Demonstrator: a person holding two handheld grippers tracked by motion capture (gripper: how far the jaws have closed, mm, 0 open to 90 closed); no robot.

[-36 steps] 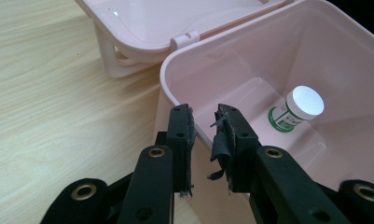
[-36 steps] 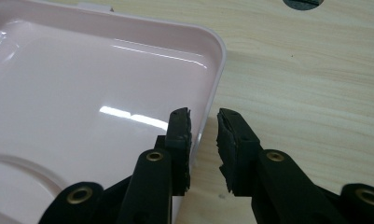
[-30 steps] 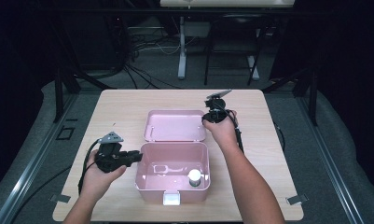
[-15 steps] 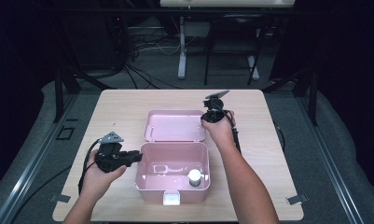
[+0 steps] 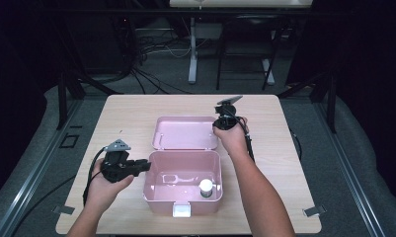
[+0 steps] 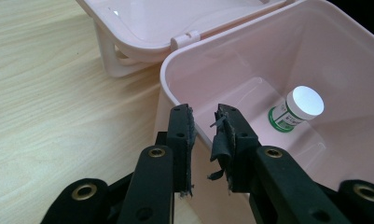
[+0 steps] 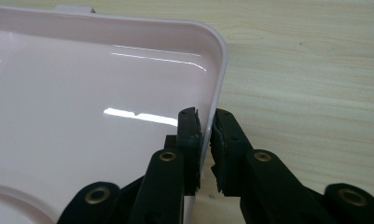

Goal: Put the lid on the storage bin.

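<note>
A pink box (image 5: 183,197) stands open near the front edge of the desk (image 5: 131,106), about midway between its left and right edges, with its lid (image 5: 185,132) folded back flat toward the far edge. Inside the box, in the front right corner of its floor, a small white-capped bottle (image 5: 205,186) with a green label stands upright. The left gripper (image 5: 145,166) is held in the person's left hand (image 5: 102,188) just beside the box's left wall; in the left gripper view its jaws stand a narrow gap apart, straddling the rim of that wall, one jaw outside and one inside, with the frayed pads close to the plastic but not visibly pressed on it. The right gripper (image 5: 221,129), held in the right hand (image 5: 232,138), sits at the lid's right edge, near its corner closest to the far edge of the desk. In the right gripper view its jaws are nearly together with the lid's thin upturned rim between them, one jaw over the glossy inner face and the other over the bare wood; whether they actually pinch it, I cannot tell.
</note>
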